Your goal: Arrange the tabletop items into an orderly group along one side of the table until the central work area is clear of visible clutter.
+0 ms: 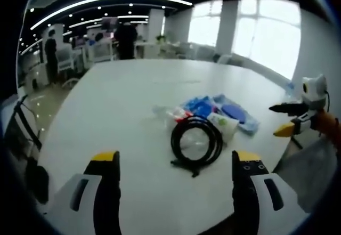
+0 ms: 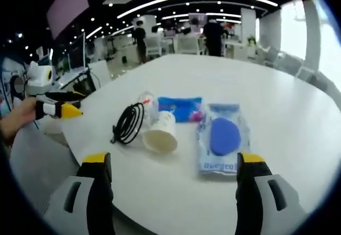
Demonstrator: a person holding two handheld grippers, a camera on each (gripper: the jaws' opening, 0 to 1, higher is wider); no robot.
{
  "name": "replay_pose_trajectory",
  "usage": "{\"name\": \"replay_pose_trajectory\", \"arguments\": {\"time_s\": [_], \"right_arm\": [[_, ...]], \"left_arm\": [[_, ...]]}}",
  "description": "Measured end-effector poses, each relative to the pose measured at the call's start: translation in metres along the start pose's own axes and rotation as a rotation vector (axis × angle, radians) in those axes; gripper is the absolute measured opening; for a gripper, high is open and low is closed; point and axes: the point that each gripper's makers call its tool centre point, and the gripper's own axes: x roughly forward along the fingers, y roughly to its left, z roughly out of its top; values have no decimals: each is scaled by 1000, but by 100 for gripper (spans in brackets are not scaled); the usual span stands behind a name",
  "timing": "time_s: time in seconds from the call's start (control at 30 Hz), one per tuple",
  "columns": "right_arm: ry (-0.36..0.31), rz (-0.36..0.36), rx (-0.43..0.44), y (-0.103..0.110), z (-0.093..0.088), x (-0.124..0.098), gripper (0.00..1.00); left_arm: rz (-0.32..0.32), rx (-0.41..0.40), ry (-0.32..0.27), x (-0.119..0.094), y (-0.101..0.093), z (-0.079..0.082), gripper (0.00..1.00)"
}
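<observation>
Left hand-held gripper [image 1: 176, 163] hovers low over the white worktop [image 1: 122, 102], jaws spread, empty. Ahead lie a coiled black cable [image 1: 196, 140], a white paper cup [image 2: 160, 132] on its side touching it, then a clear packet with a blue pad [image 2: 224, 137]. Right hand-held gripper [image 2: 173, 165], likewise spread wide, faces them. Broad bare surface surrounds the cluster.

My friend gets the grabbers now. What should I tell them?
Left gripper: open, holding nothing.
Right gripper: open, holding nothing.
Things: black cable coil, white paper cup on its side, blue packets, clear bag with a blue pad lie clustered on the white table.
Done: nothing picked up yet.
Left: move each thing into a neat group along one side.
</observation>
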Motion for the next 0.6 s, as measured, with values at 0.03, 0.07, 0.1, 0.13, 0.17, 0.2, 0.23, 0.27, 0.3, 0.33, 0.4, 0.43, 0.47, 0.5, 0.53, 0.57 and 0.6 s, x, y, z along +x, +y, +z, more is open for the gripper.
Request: {"name": "replay_pose_trajectory", "arguments": {"time_s": [0.03,0.07,0.1,0.13,0.17,0.2,0.23,0.27,0.3,0.33,0.4,0.43,0.47,0.5,0.53,0.57,0.6], "right_arm": [[-4,0,-2,1,2,0,96],[-6,4,-1,1,2,0,96],[-8,10,6,2,3,1,97],[-8,19,19,3,4,2,97],[-12,25,25,4,5,2,97],[-15,29,29,5,7,3,97],[-15,29,29,5,7,3,97],[-16,32,28,5,8,4,97],[-17,32,25,5,9,4,98],[-15,33,23,4,10,6,98],[-16,37,27,2,12,8,98],[-15,38,31,2,12,8,98],[-15,41,38,2,13,9,98],[-21,46,49,1,15,9,98],[-24,47,54,1,16,10,98],[-27,49,61,0,18,11,98],[-28,48,61,0,18,12,98]], "left_arm": [[3,0,-4,0,1,2,82],[5,-1,-11,1,1,6,82],[6,-2,-17,2,0,9,82],[4,-3,-22,3,0,12,82],[2,-5,-27,5,-1,15,82],[-1,-5,-30,7,-1,18,82],[-6,-4,-30,9,-3,21,82],[-8,-4,-31,11,-3,22,82],[-10,-3,-30,14,-4,24,82],[-12,1,-30,16,-4,26,82],[-13,6,-25,20,-5,28,82],[-14,7,-23,22,-6,29,82],[-16,7,-16,25,-6,30,82],[-16,5,-13,26,-6,30,82],[-16,1,-12,29,-5,32,81],[-16,-2,-10,31,-5,33,81],[-16,-5,-10,33,-5,35,81]]}}
